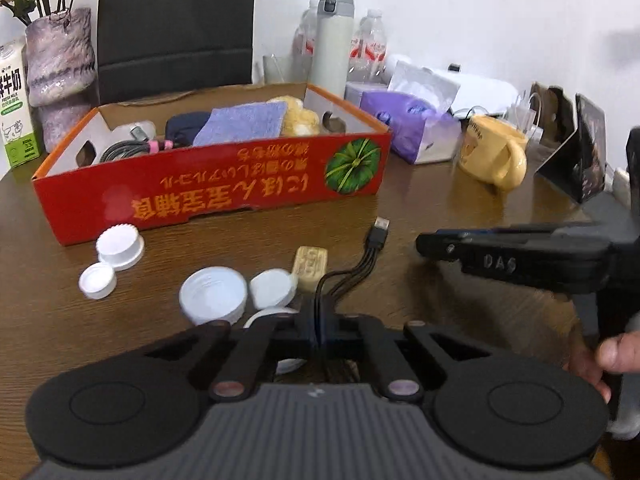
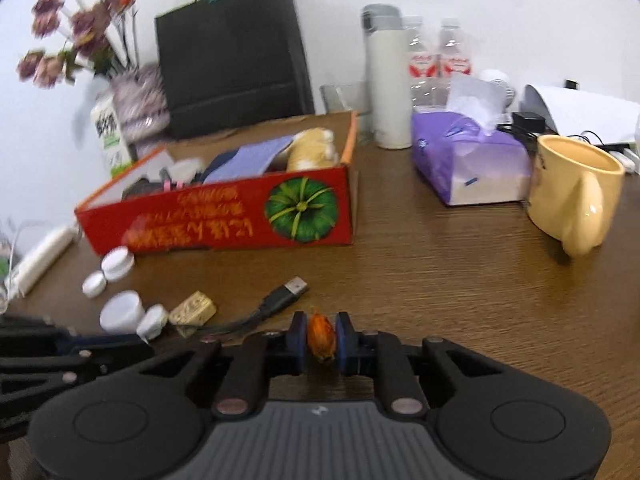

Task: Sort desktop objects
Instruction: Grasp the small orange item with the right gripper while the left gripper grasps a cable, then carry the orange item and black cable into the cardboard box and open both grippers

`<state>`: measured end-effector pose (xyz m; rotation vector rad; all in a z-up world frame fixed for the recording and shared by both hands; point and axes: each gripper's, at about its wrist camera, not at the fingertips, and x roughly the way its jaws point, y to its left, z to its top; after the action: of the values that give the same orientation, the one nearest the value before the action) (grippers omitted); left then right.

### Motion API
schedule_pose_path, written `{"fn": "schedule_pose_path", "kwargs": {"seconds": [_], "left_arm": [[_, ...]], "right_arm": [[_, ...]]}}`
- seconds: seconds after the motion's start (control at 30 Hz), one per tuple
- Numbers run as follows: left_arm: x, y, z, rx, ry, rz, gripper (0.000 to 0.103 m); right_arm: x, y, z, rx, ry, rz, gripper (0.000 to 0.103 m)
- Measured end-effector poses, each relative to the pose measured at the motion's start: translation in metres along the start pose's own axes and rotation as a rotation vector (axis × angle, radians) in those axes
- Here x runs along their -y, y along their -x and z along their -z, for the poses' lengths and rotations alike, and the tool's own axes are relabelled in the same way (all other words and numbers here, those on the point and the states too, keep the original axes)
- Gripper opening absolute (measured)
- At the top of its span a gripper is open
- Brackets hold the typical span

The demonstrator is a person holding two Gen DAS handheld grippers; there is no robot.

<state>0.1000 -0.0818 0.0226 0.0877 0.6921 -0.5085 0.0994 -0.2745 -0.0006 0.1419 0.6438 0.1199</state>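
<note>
My left gripper (image 1: 319, 328) is shut on a black USB cable (image 1: 362, 258) whose plug end (image 1: 381, 229) lies on the brown table. My right gripper (image 2: 321, 338) is shut on a small orange object (image 2: 321, 336) just above the table; it also shows from the side in the left wrist view (image 1: 500, 258). The red cardboard box (image 1: 216, 184) stands behind, holding a purple cloth (image 1: 244, 122), a plush toy (image 1: 298, 116) and cables. Several white caps (image 1: 214, 294) and a gold block (image 1: 310, 266) lie in front of the box.
A yellow mug (image 2: 574, 192), purple tissue pack (image 2: 468, 160), white thermos (image 2: 386, 76), water bottles (image 2: 438, 60) and black bag (image 2: 232, 52) stand behind. A vase with flowers (image 1: 60, 64) and milk carton (image 1: 16, 104) are at left. A photo stand (image 1: 576, 148) is at right.
</note>
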Motion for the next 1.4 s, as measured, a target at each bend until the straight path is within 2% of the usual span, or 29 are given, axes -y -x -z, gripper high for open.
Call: {"fn": "schedule_pose_path", "kwargs": {"seconds": [0.2, 0.43, 0.53, 0.7, 0.93, 1.03, 1.17, 1.3, 1.4], "left_arm": [[0.021, 0.055, -0.006, 0.152, -0.027, 0.009, 0.003], [0.015, 0.126, -0.006, 0.281, 0.028, -0.027, 0.003], [0.012, 0.150, 0.002, 0.317, 0.023, -0.054, 0.003], [0.002, 0.184, 0.012, 0.352, 0.067, -0.070, 0.003], [-0.008, 0.240, 0.030, 0.416, 0.106, -0.106, 0.003], [-0.012, 0.246, 0.030, 0.423, 0.119, -0.120, 0.003], [-0.024, 0.241, 0.011, 0.432, 0.123, -0.126, 0.003], [-0.043, 0.221, -0.027, 0.430, 0.094, -0.113, 0.003], [-0.062, 0.197, -0.077, 0.417, 0.073, -0.120, 0.003]], "right_arm": [[-0.007, 0.004, 0.000, 0.031, 0.045, 0.032, 0.014], [-0.016, 0.047, 0.010, 0.088, -0.005, -0.035, 0.014], [-0.030, 0.073, 0.018, 0.094, -0.013, -0.080, 0.014], [-0.054, 0.113, 0.013, 0.139, 0.009, -0.078, 0.014], [-0.079, 0.171, 0.016, 0.203, 0.056, -0.131, 0.014], [-0.084, 0.176, 0.014, 0.211, 0.067, -0.135, 0.014], [-0.083, 0.173, 0.001, 0.225, 0.066, -0.140, 0.014], [-0.075, 0.157, -0.027, 0.255, 0.058, -0.127, 0.014], [-0.071, 0.133, -0.057, 0.248, 0.064, -0.132, 0.014]]}}
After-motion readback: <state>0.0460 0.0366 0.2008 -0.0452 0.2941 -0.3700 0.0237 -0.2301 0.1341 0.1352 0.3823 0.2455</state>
